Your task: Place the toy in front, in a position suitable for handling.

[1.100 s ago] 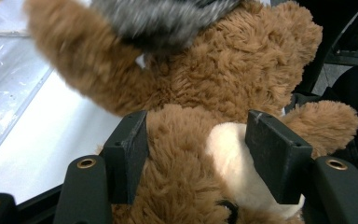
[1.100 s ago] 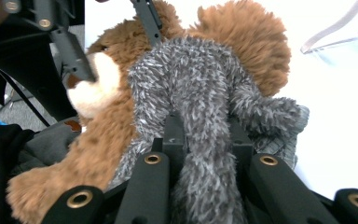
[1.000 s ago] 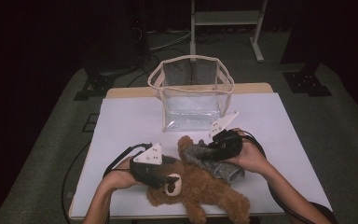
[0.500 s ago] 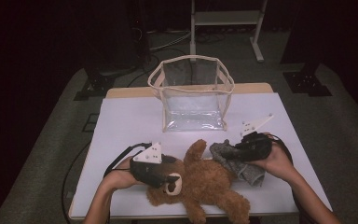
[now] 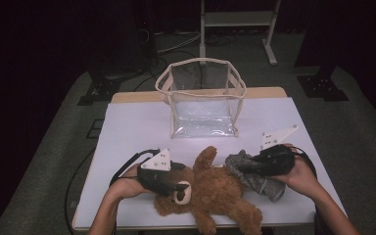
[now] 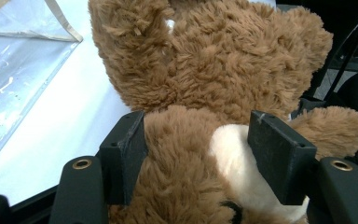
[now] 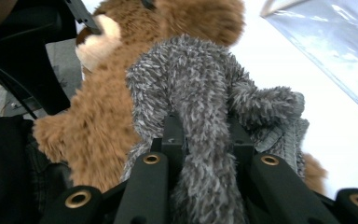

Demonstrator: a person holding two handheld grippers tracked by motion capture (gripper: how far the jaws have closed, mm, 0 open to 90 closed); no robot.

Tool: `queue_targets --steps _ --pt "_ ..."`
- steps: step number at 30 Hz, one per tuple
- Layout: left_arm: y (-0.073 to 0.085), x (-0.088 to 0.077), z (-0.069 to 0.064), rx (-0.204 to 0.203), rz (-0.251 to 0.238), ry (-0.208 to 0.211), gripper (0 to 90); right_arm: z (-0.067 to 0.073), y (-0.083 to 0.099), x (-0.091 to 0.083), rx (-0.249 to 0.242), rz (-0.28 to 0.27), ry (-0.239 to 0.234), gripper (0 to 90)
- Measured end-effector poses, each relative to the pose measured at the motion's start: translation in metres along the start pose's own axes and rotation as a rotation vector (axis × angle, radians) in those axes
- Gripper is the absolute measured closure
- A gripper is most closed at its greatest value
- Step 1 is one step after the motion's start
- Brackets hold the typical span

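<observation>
brown plush fills the near half of the table [image 5: 127,127]: the teddy bear [image 5: 215,193] lies on its back, its long axis running from the head at the left to the legs at the near right edge. the left gripper [image 5: 169,182] comes in from the left at table level and straddles the bear's head [image 6: 200,163]; its jaws have just been opening, yet both pads [image 6: 279,161] seem to press the fur in the left gripper view, so i read it as a loosening hold on the head. the right gripper [image 5: 247,166] points left, toward the bear's body, clenched on a grey fuzzy cloth [image 5: 254,174] that lies just right of the bear and touches its flank; a strand of it runs up between the jaws in the right gripper view. the clear bag [image 5: 203,100] stands open-topped behind both, past the bear's raised arm. the right hand [image 5: 301,174] is the nearer to the bag's mouth, so carrying the cloth there means going up and away from the person.
</observation>
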State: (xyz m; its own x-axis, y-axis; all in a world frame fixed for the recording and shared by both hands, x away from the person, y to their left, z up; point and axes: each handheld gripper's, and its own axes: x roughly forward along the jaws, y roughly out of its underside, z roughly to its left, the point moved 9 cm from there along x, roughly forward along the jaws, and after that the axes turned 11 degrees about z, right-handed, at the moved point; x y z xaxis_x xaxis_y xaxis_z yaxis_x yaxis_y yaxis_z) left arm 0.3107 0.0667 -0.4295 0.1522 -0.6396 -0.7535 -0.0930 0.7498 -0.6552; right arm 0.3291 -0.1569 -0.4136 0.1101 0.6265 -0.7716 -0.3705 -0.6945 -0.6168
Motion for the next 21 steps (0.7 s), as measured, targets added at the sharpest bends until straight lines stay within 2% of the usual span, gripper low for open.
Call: queue_targets --steps 3,8,11,14,17,19,21 --pt "0.000 0.000 0.000 0.000 0.000 0.001 37.0 0.002 -0.008 0.008 -0.016 0.012 -0.008 74.1" --pt "0.000 0.000 -0.001 0.004 0.003 0.003 37.0 0.003 -0.037 0.025 -0.047 0.013 -0.033 74.2" --pt "0.000 0.000 -0.001 0.008 0.006 0.001 37.0 0.002 -0.054 0.036 -0.078 0.036 -0.039 74.2" --pt "0.000 0.000 -0.001 0.016 0.012 -0.004 37.0 0.001 -0.067 0.049 -0.087 0.055 -0.055 74.2" --pt "0.000 0.000 -0.001 0.017 0.012 -0.004 37.0 0.001 -0.072 0.058 -0.090 0.072 -0.067 74.2" --pt "0.000 0.000 -0.001 0.016 0.012 -0.003 37.0 -0.001 -0.074 0.072 -0.092 0.111 -0.072 74.2" --pt "0.000 0.000 -0.001 0.016 0.012 -0.004 37.0 -0.002 -0.071 0.076 -0.091 0.127 -0.073 74.2"
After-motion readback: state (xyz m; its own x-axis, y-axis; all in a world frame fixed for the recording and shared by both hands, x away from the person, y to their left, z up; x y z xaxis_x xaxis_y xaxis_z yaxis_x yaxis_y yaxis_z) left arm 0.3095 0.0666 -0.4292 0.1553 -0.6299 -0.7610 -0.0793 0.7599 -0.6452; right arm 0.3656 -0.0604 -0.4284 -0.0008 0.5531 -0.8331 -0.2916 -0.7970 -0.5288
